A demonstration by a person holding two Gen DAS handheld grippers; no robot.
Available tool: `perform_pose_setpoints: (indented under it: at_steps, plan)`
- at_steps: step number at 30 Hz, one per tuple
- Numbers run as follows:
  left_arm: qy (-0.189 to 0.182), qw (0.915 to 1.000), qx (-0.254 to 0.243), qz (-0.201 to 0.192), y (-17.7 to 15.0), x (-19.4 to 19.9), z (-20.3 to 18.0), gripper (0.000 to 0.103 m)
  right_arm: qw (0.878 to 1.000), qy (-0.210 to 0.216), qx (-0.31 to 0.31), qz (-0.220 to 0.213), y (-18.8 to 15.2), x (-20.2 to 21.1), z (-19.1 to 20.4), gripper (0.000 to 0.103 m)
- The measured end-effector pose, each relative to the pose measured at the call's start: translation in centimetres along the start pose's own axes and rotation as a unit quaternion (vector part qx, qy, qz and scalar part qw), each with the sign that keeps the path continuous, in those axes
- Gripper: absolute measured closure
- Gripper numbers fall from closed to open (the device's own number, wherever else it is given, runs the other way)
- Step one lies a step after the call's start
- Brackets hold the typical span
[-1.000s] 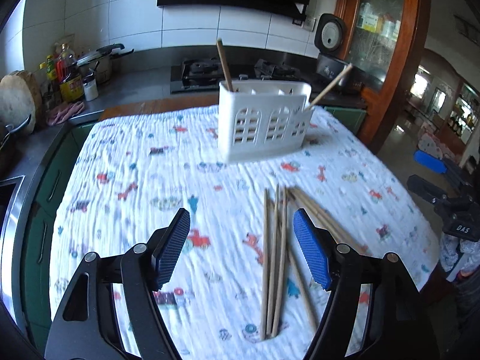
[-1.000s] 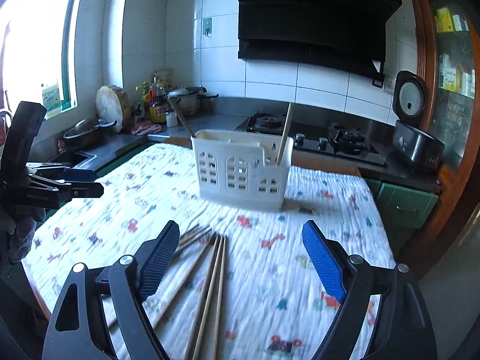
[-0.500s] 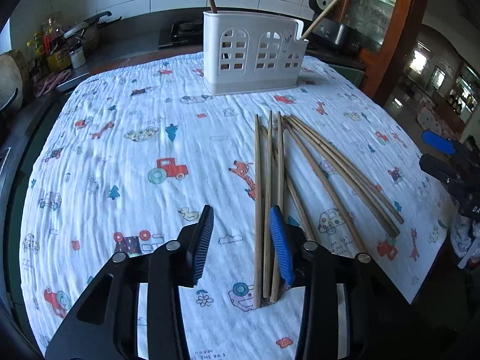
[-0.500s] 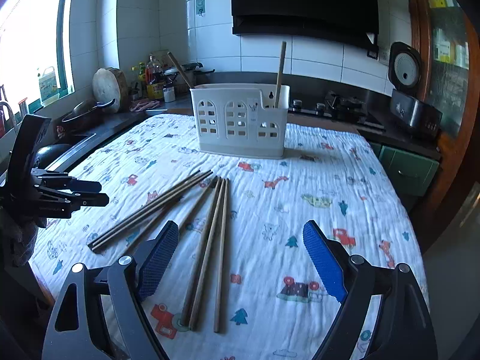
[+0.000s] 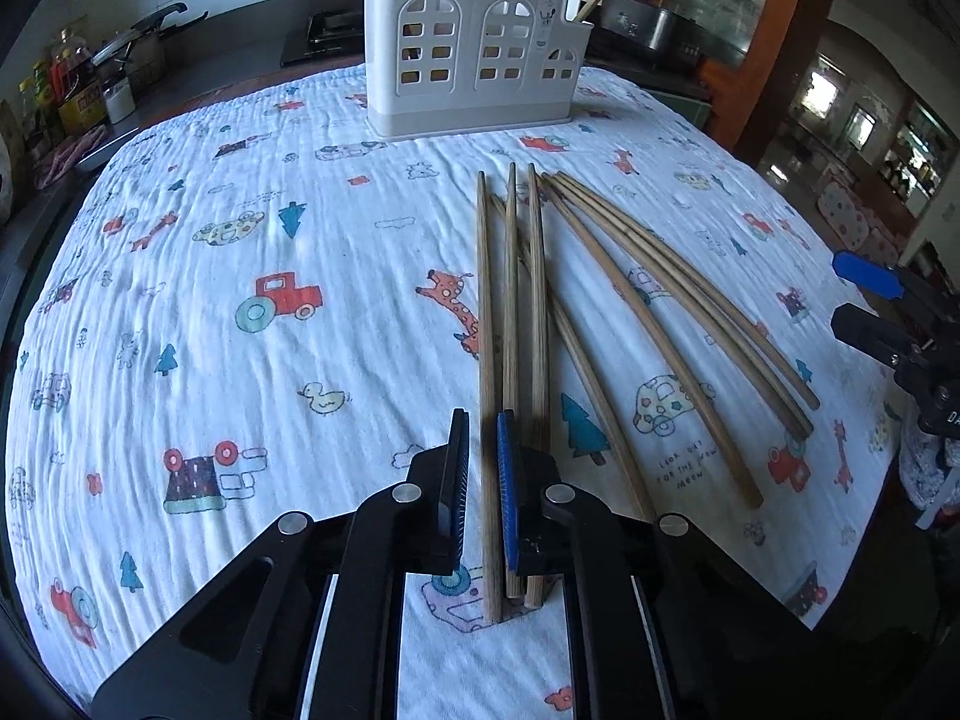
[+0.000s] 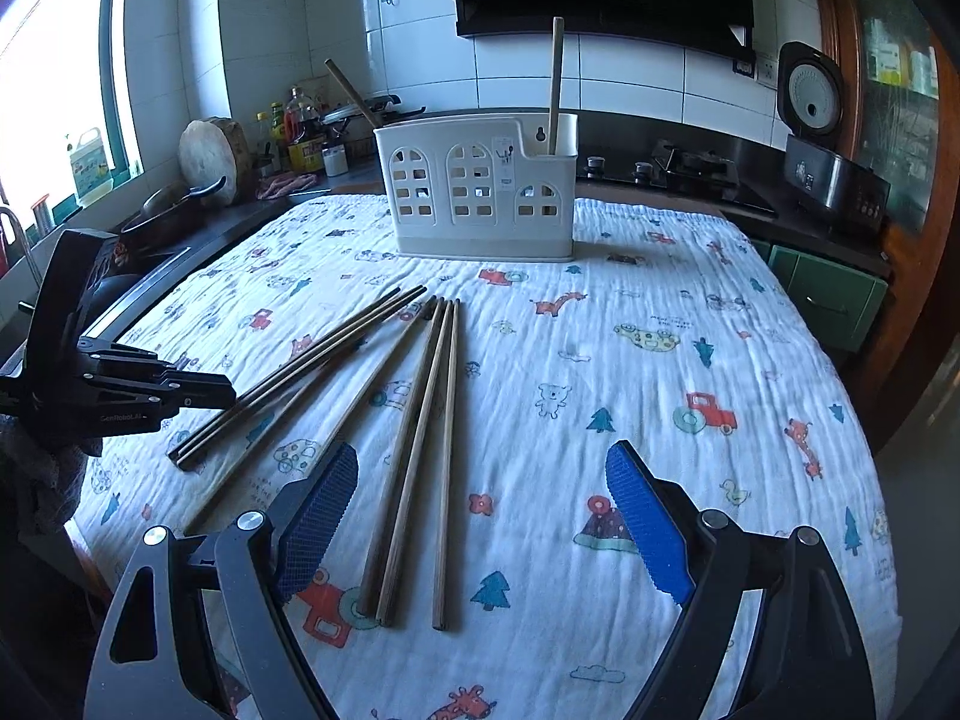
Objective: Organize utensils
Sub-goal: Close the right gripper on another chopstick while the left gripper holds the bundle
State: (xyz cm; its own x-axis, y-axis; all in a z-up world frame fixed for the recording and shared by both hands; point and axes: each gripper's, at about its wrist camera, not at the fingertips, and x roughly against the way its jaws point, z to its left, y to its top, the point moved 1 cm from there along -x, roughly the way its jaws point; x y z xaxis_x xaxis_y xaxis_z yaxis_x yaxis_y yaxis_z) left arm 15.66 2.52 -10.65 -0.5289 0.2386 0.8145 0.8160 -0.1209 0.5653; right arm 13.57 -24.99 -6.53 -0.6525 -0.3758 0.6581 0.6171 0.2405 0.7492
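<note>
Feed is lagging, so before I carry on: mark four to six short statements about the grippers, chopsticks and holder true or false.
1. The left gripper is shut on one chopstick. True.
2. The right gripper is shut on a chopstick. False: open, gripping nothing.
3. The white holder is empty. False: two chopsticks stand in it.
4. Loose chopsticks lie on the printed cloth. True.

White glazed wall tiles (image 6: 630,69) backed a dark stone counter (image 6: 744,195); daylight entered through a left-hand window (image 6: 54,78).
</note>
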Motion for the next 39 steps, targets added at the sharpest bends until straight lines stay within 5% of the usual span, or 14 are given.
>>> perform_pose_setpoints:
  at_steps: [22,39]
  plan:
    - [-0.005,0.9998,0.005,0.017,0.0,-1.0,-0.1,0.095,1.000,0.004,0.003,0.027,-0.6,-1.6,0.3,0.031]
    - [0.018,0.9998,0.000,0.011,-0.4,-0.8,-0.7,0.095,0.997,0.015,0.007,0.072,-1.2,-3.8,1.1,0.071]
